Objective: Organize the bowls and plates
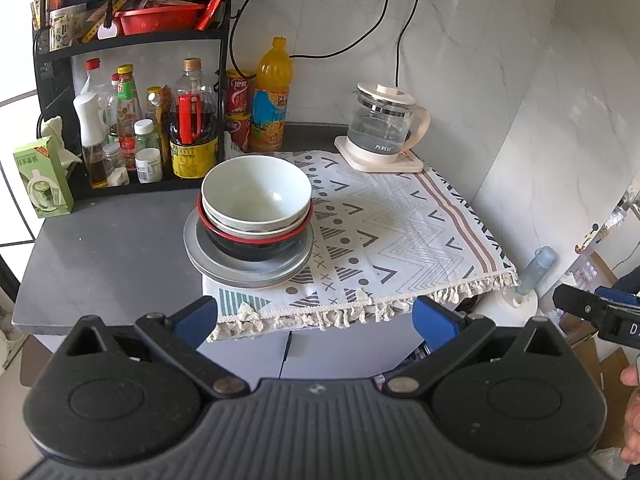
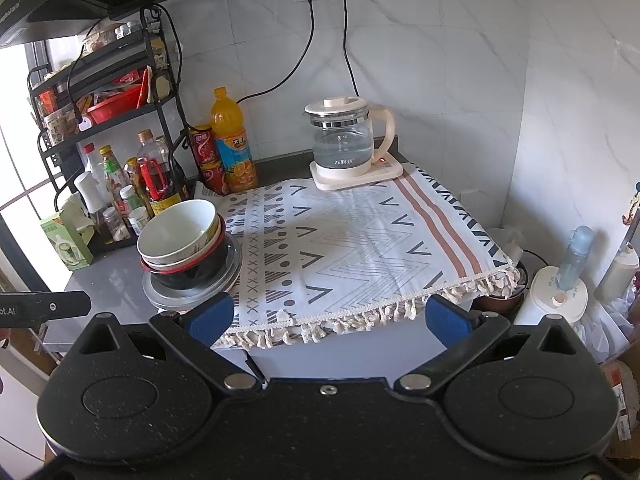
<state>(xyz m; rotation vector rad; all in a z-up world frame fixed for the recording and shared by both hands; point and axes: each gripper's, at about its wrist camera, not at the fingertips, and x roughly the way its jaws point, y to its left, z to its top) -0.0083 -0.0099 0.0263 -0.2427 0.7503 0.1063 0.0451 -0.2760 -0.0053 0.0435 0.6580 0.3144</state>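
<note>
The left gripper point(image 1: 316, 316), black with blue finger pads, is held in front of the counter edge; its fingers are spread wide and nothing is gripped between them. The right gripper point(image 2: 328, 318), of the same build, is held likewise, fingers spread and empty.

Just past the fingers, the fringed white cloth with grey geometric print point(image 1: 396, 232) is seen draped over the counter's front edge. At the cloth's left edge, partly on the dark grey countertop point(image 1: 108, 248), the stack of dishes is located: flat grey round plates point(image 1: 240, 272) at the bottom, a black bowl with a red rim point(image 1: 256, 246) set on them, and pale white ceramic bowls point(image 1: 256, 196) nested in it. In the right wrist view the uppermost bowl is seen tilted.

Farther back, a glass electric kettle on a cream base point(image 1: 384, 128) is noted on the cloth's far corner. An orange juice bottle point(image 1: 272, 96) and a black wire rack of condiment bottles point(image 1: 132, 120) are recorded against the tiled wall.
</note>
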